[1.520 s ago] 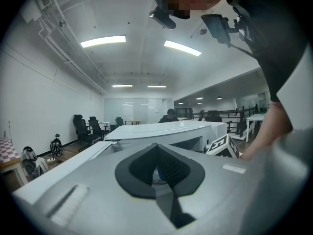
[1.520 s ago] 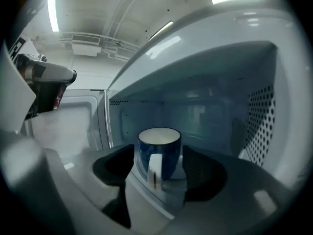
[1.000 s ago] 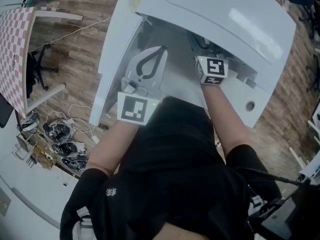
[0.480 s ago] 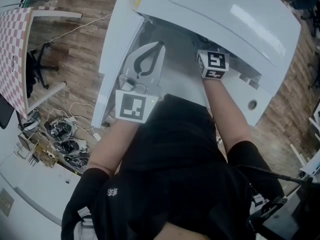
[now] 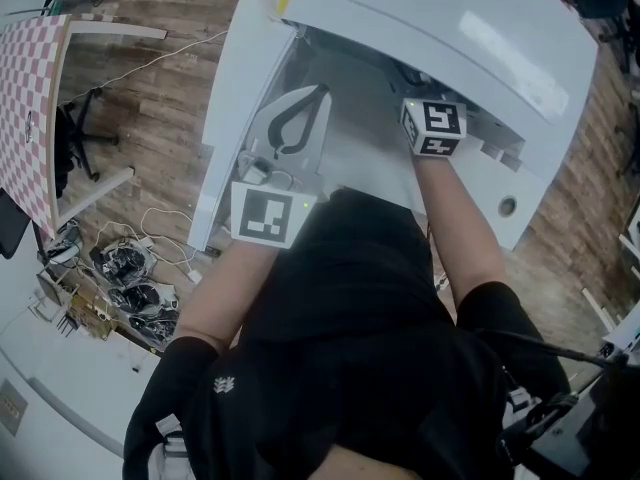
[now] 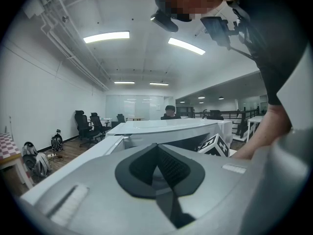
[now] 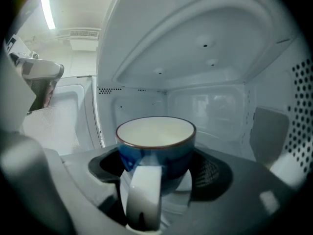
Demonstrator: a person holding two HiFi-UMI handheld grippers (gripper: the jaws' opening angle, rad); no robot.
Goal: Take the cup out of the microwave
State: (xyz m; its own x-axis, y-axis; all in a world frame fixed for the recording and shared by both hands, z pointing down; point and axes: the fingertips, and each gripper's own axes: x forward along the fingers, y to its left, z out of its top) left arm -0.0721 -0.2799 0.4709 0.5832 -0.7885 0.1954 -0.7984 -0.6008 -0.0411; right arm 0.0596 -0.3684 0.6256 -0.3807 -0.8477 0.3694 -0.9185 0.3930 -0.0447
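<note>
Person: black sleeves [image 5: 330, 328] fill the near part of the head view; both forearms reach forward toward the microwave.
Left gripper [image 5: 318, 96]: held outside the microwave, at the near left in front of its opening. Jaws pressed together, nothing between them. Its marker cube [image 5: 268, 215] faces up toward the head camera.
Right gripper [image 7: 157, 154]: reached into the microwave opening. Jaws spread, one on each side of the cup. Whether the pads [image 7: 211, 173] touch the cup wall cannot be told. Its marker cube [image 5: 435, 128] sits just at the front edge of the microwave top.
Cup [image 7: 156, 148]: inside the microwave, upright, between the right gripper's jaws. Blue outside, pale inside, dark rim. Its white handle [image 7: 143, 195] points near, toward the gripper camera.
Microwave [image 5: 470, 28]: white casing; the cavity wall [image 7: 205, 104] is white, with a perforated panel on the right side.
Door [image 5: 228, 118]: swung open to the left of the opening.
Floor [image 5: 150, 108]: wood planks, far left of the microwave; a tangle of cables [image 5: 125, 278] lies near left.
</note>
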